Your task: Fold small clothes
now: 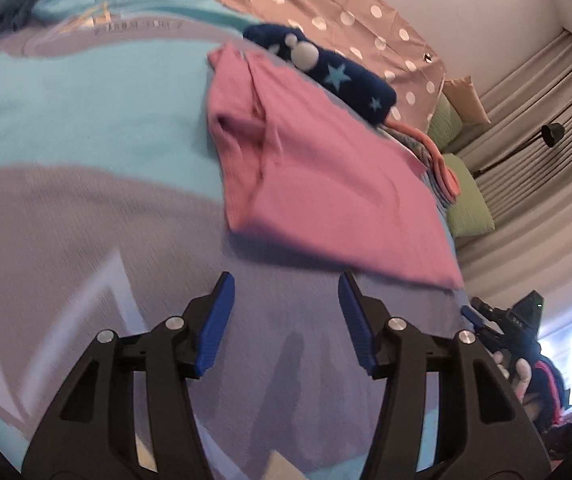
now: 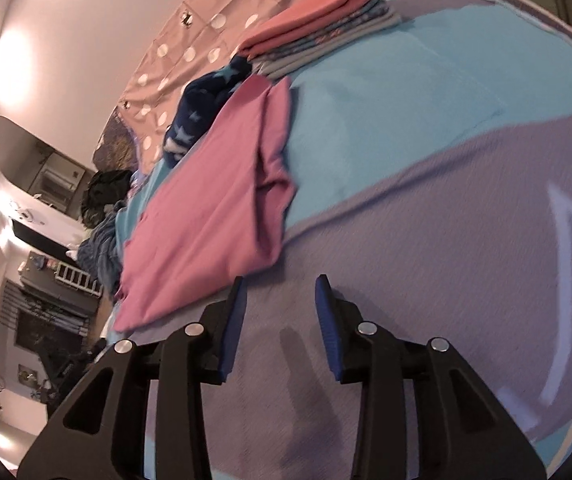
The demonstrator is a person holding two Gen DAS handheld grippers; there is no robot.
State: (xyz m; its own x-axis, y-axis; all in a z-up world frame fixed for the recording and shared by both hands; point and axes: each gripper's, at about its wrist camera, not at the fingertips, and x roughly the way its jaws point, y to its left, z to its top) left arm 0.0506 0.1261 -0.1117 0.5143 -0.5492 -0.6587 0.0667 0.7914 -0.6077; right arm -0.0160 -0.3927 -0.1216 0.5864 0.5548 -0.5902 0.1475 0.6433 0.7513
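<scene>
Garment: a folded pink knit garment (image 1: 326,184) lies flat on a turquoise-and-lilac bedspread (image 1: 85,120), long axis running away from both cameras.
Edges: its far end meets a navy star-print fleece (image 1: 338,72).
Room: bare bedspread fronts it.
Tools: left gripper (image 1: 286,312) and right gripper (image 2: 277,312) are parted, empty.
</scene>
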